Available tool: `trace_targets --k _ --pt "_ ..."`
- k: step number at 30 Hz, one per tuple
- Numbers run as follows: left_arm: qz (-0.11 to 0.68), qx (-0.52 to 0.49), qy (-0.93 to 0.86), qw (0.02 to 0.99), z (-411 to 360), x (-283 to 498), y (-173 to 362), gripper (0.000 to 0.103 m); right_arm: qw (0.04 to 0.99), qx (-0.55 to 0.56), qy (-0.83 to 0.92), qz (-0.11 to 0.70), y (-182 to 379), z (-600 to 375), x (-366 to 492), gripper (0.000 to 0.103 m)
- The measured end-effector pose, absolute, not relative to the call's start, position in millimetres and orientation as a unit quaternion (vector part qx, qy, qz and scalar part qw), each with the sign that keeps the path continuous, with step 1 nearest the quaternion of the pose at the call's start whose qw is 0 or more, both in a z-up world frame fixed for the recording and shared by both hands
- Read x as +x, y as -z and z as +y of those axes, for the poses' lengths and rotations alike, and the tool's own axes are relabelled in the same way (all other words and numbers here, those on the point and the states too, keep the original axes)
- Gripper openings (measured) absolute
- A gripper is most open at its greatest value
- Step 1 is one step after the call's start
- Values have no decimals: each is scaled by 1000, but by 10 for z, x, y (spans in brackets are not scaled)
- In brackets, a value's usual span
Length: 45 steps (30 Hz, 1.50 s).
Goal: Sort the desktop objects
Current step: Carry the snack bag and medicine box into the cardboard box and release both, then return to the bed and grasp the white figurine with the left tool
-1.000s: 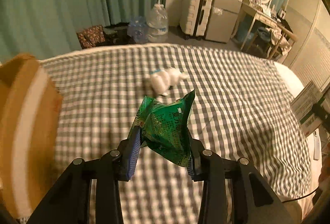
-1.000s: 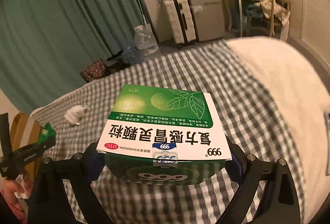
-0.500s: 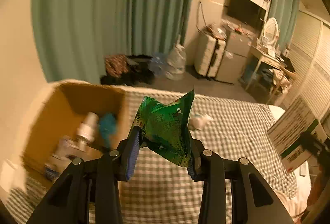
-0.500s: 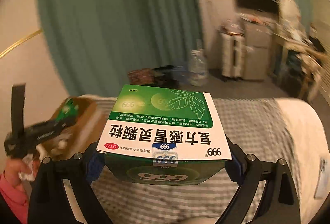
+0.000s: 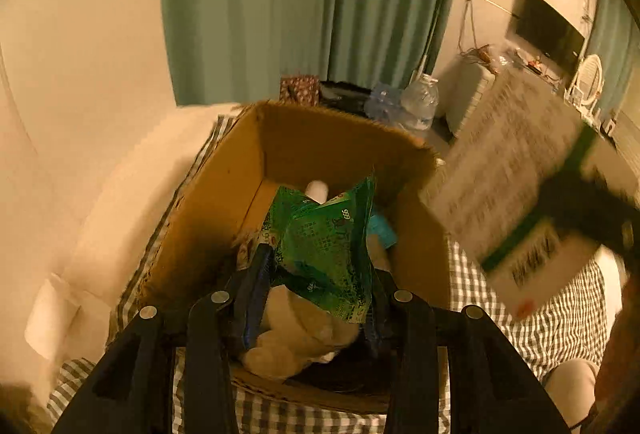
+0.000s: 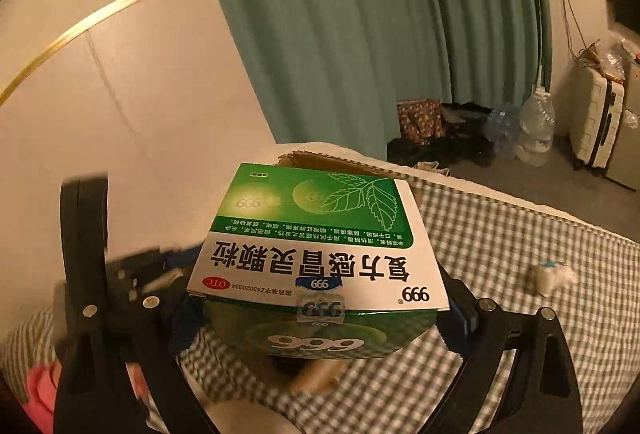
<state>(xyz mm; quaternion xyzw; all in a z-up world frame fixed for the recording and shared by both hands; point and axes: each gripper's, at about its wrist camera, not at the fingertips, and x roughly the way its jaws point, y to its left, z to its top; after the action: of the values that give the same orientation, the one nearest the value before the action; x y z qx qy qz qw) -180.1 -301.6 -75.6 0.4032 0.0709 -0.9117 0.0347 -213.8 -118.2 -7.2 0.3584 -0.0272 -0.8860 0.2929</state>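
Note:
An open cardboard box (image 5: pixel 340 146) sits on the checked bed. Inside it lie a beige plush (image 5: pixel 296 338), a white bottle (image 5: pixel 318 190) and something blue. My left gripper (image 5: pixel 318 266) is shut on a crumpled green sachet (image 5: pixel 324 234), which hangs over the box's opening. My right gripper (image 6: pixel 320 314) is shut on a green and white medicine box (image 6: pixel 316 234). In the left wrist view that medicine box (image 5: pixel 500 170) shows as a blur just right of the cardboard box. The cardboard box's rim (image 6: pixel 320 159) peeks out behind the medicine box.
The checked sheet (image 6: pixel 520 234) carries a small white toy (image 6: pixel 554 278) at the right. A white pillow (image 5: pixel 120 218) lies left of the cardboard box. Green curtains, water bottles (image 6: pixel 536 130) and a white suitcase (image 6: pixel 596 122) stand beyond the bed. A pink sleeve (image 6: pixel 40 390) shows at lower left.
Both grippers swung left across the bed with their loads. The sachet went from over the sheet to over the open cardboard box, and the medicine box came up beside it.

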Motion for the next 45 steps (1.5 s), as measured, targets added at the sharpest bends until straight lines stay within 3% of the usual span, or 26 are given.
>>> trace_targets --k 3,5,6,7,9,14,18,25,31,45 --pt "68 404 912 34 -3074 -1830 832 46 284 369 885 -29 171 -1399 -2369 95" --pt "65 403 912 32 -3091 -1843 858 70 278 370 885 -42 221 -1428 -2474 95" --pt "62 402 913 40 -3096 -1845 859 93 276 372 885 -51 240 -1440 -2554 95" --pt "59 397 914 50 -3116 -1811 846 103 272 373 885 -61 250 -1460 -2625 96" --pt "49 383 920 71 -3049 -1798 798 103 254 375 889 -71 255 -1443 -2719 101" --pt "51 377 922 75 -3000 -1651 702 103 248 337 905 -76 81 -1403 -2599 101" --pt "45 357 931 67 -2808 -1483 481 103 224 305 925 -37 -122 -1221 -2232 101" --pt "26 302 952 32 -2042 -1208 -24 103 156 236 959 32 -539 -556 -1567 103" --pt "25 274 961 4 -1325 -979 -233 103 96 223 970 -1 -836 302 -1029 103" --pt "-51 306 950 -39 -122 -1181 285 103 -4 283 958 -51 -70 1585 -853 103"
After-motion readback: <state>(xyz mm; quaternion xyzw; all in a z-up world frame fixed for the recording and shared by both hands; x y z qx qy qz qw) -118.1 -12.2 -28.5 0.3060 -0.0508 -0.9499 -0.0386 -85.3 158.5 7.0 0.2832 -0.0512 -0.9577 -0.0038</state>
